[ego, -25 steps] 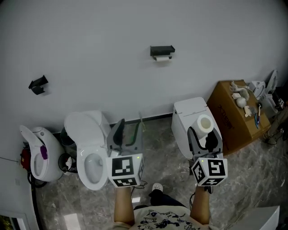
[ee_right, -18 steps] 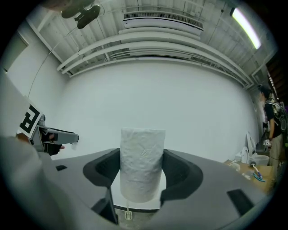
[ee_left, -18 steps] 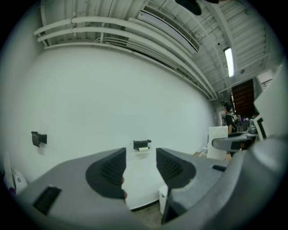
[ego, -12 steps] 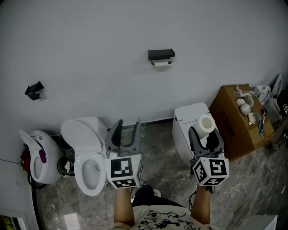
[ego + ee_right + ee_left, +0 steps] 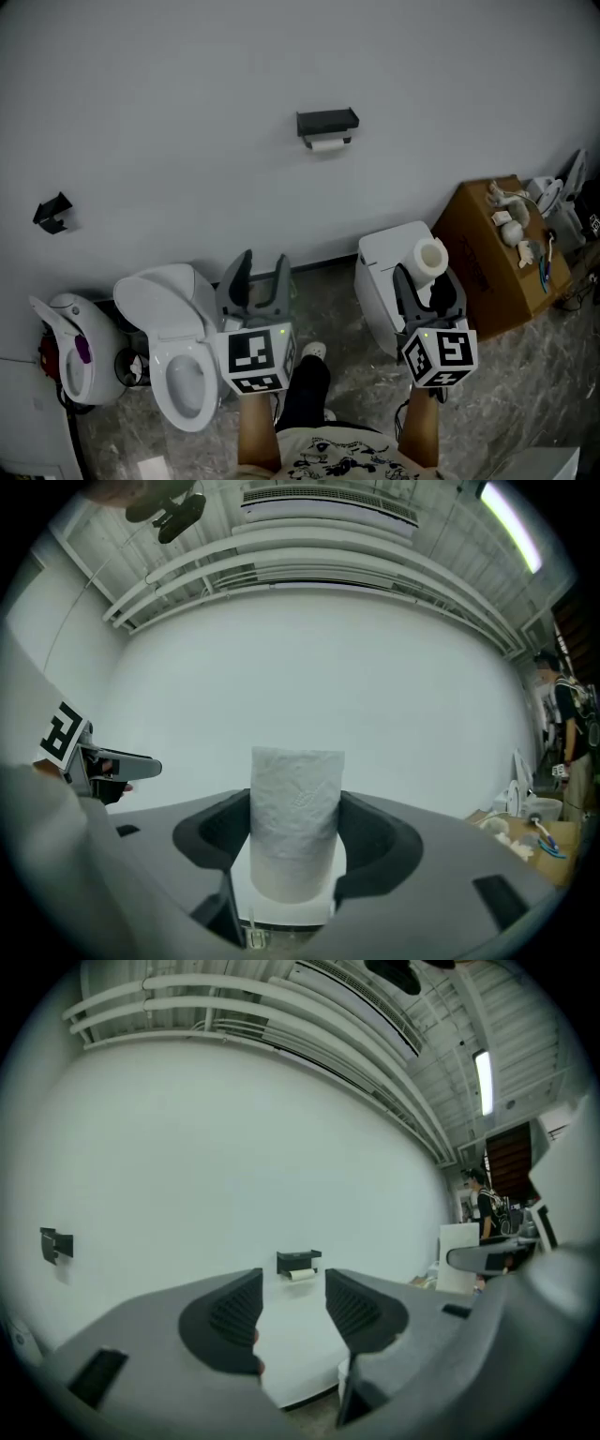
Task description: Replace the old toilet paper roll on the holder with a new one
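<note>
The right gripper (image 5: 295, 829) squeezes one soft, bumpy white roll (image 5: 296, 808), upright between its jaws. The left gripper (image 5: 292, 1312) has its jaws apart and holds nothing. One boxy black holder (image 5: 327, 122) sits far off on the smooth wall (image 5: 187, 112), maybe with one thin roll (image 5: 326, 145).

Grey left gripper (image 5: 262, 259) and right gripper (image 5: 424, 279) (black-and-white marker cubes (image 5: 254, 357)); printed white shirt (image 5: 330, 463), dark trousers (image 5: 307, 390)
</note>
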Tool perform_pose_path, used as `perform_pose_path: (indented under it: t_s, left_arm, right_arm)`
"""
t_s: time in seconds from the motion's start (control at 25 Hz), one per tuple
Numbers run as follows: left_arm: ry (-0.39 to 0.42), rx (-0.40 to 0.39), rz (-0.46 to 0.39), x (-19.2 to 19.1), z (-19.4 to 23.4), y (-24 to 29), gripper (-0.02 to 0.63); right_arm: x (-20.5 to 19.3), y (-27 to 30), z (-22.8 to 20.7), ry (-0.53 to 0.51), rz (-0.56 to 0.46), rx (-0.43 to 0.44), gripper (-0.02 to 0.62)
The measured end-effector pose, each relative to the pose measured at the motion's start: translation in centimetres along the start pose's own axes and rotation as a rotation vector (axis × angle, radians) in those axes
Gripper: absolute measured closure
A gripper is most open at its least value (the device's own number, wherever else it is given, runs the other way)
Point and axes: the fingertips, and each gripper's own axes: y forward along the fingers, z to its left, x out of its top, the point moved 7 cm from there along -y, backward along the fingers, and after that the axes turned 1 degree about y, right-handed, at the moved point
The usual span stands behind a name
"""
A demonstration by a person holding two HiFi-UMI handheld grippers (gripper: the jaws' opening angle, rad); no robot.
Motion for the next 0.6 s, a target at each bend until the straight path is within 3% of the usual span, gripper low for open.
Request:
perform_pose_path:
  t_s: [0.6]
  left_arm:
    - [0.008, -0.05, -0.02, 1.8, 5.0, 17.6, 0.414]
  right_arm:
    - [2.0, 16.5, -2.3, -0.006, -0.025, -0.057, 0.299]
